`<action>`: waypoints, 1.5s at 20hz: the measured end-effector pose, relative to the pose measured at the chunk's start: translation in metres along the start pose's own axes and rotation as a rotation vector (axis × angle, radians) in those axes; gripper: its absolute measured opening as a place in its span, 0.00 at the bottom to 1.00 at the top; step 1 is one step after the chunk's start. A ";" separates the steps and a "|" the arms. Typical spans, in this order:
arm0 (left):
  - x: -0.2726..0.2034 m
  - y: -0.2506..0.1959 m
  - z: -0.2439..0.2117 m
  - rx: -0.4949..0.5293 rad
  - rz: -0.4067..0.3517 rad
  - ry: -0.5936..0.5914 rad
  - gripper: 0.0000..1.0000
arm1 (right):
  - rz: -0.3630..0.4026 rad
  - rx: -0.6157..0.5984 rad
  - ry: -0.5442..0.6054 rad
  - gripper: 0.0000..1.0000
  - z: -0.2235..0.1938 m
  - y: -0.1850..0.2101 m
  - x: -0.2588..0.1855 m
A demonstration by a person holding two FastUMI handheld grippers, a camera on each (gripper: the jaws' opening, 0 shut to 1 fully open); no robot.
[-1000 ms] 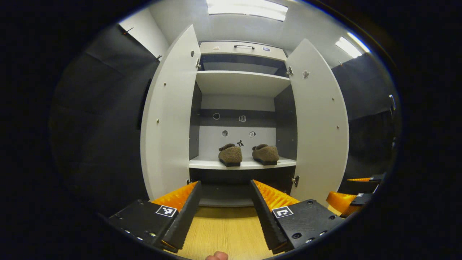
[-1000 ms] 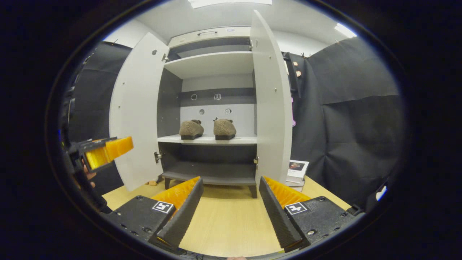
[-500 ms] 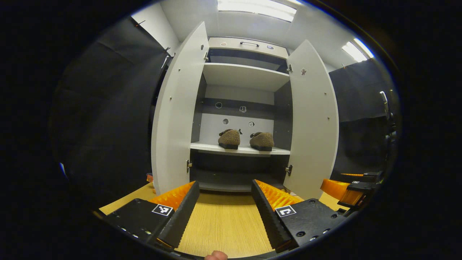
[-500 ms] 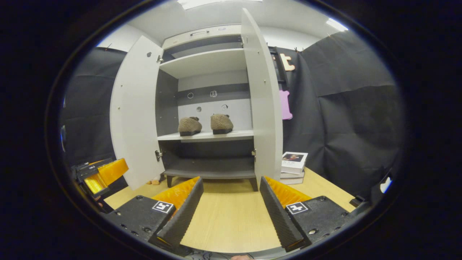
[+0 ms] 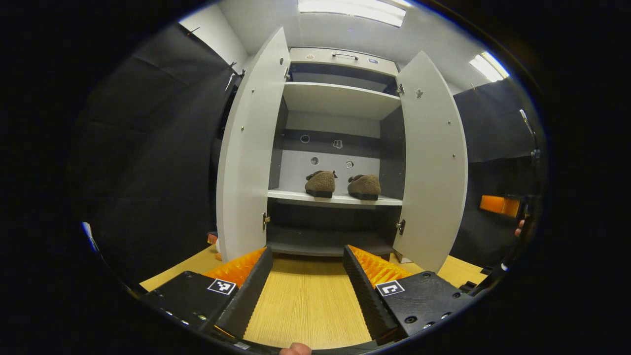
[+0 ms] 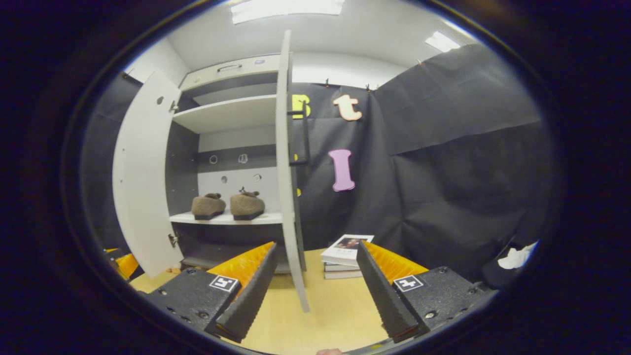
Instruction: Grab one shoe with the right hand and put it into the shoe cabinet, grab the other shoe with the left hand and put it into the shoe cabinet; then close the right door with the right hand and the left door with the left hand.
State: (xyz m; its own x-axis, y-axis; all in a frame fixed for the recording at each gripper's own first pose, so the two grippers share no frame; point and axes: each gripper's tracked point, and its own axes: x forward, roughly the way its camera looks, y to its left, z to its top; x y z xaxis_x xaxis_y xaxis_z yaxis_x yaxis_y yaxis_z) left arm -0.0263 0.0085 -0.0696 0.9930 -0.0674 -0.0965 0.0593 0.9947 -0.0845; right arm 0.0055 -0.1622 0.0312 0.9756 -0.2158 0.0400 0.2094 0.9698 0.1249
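Note:
Two brown fuzzy shoes [image 5: 320, 183] [image 5: 364, 187] sit side by side on the middle shelf of the white shoe cabinet [image 5: 340, 98]; the right gripper view shows them too [image 6: 208, 206] [image 6: 247, 205]. Both doors stand wide: left door [image 5: 249, 148], right door [image 5: 434, 158]. In the right gripper view the right door [image 6: 286, 162] is seen edge-on, straight ahead between my fingers. My left gripper [image 5: 306, 281] is open and empty, well back from the cabinet. My right gripper [image 6: 315, 278] is open and empty too, and it appears at the far right of the left gripper view [image 5: 499, 205].
The cabinet stands on a light wooden floor [image 5: 305, 305]. A stack of books [image 6: 345, 254] lies on the floor just right of the right door, against the black cloth wall [image 6: 458, 162]. A small object [image 5: 212, 239] lies by the left door's foot.
My right gripper has swung to the right, so the right door now shows edge-on ahead and the books sit between my fingers. My left gripper has barely moved.

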 end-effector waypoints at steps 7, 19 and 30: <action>-0.001 -0.003 -0.002 0.024 -0.018 0.013 0.87 | -0.049 -0.010 -0.052 0.99 0.058 -0.038 0.038; 0.006 -0.009 0.002 0.023 -0.021 0.012 0.88 | 0.015 -0.031 -0.044 0.99 0.129 -0.023 0.114; 0.013 -0.008 0.004 0.028 -0.016 0.010 0.88 | 0.030 -0.137 -0.057 0.96 0.137 -0.004 0.122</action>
State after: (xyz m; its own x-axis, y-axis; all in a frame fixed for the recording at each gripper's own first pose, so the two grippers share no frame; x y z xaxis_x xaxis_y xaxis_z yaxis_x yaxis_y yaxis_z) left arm -0.0136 0.0003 -0.0659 0.9908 -0.0841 -0.1056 0.0783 0.9952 -0.0583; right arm 0.1146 -0.2077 0.1718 0.9770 -0.1891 0.0988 0.1913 0.9814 -0.0132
